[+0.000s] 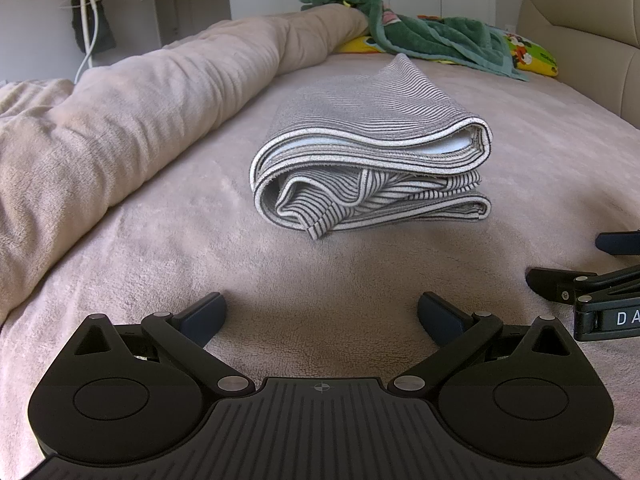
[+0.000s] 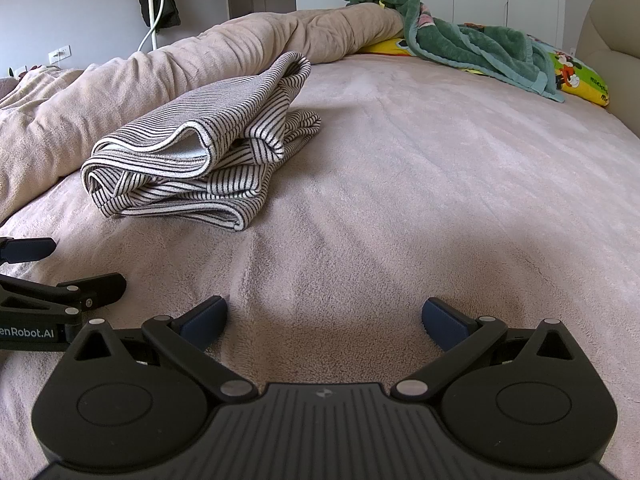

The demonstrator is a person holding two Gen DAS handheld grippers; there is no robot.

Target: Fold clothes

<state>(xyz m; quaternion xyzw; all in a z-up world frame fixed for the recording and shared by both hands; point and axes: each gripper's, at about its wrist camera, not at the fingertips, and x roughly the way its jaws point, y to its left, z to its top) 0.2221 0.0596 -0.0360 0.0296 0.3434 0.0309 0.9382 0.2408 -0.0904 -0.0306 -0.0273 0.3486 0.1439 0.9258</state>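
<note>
Already folded into a loose stack, a striped garment (image 1: 370, 152) lies on the pink bed (image 1: 520, 152), both the left tongs (image 1: 320, 312) and right tongs (image 2: 324, 316) open and empty just short of it, so tidying seems next.

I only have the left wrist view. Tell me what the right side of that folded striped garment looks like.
Observer: From the right wrist camera, the striped garment has a loose part sticking up at its far end, not tucked flat.
Operator: Report my right gripper's state.
Observer: The right gripper is open, holding nothing, low over the pink bedcover.
Operator: Say what lies straight ahead of it.
Observer: Bare bedcover, then the green blanket far off; the garment lies to its left.
</note>
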